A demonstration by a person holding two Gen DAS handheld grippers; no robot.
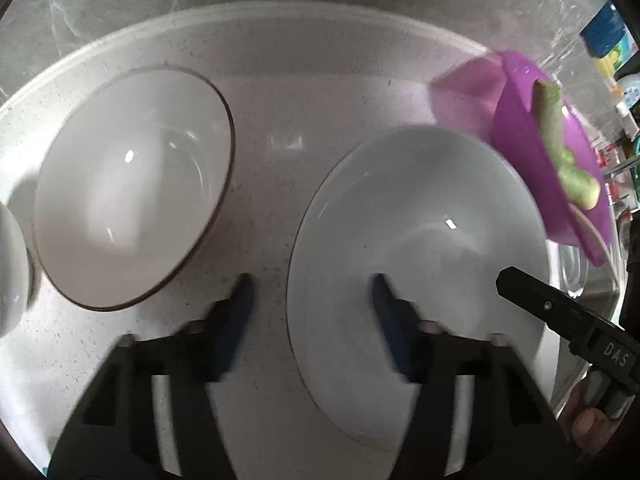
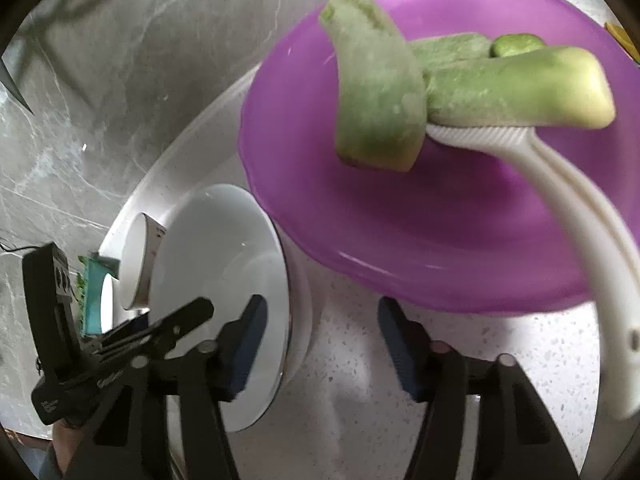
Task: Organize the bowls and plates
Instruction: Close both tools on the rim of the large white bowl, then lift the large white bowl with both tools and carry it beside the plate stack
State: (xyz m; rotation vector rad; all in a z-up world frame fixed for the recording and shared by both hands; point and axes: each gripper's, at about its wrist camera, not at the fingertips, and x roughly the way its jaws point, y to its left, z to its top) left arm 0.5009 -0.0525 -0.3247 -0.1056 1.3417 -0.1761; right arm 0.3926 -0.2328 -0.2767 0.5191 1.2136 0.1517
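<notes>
We see a pale speckled stone-look sink basin (image 1: 328, 92), rounded corners, set in grey veined marble counter (image 1: 120, 4); its near wall is cut off by the frame edge. In it, largest first: purple plastic plate (image 2: 400, 216), glossy, tilted, ahead-right of our right gripper (image 2: 322, 332), carrying matte green vegetable pieces (image 2: 380, 92) and a white ribbed plastic utensil (image 2: 552, 200) whose handle end runs out of view. White glazed bowl (image 1: 420, 240), round, smooth, sits under our left gripper (image 1: 312, 312): the bowl rim lies between the blue pads, not pinched as far as we can tell. Second white bowl with dark rim (image 1: 132, 188) ahead-left, motion-blurred. Right gripper jaws parted over bare basin floor, gripping nothing. A teal object (image 2: 94, 300) far left is too hidden to identify.
</notes>
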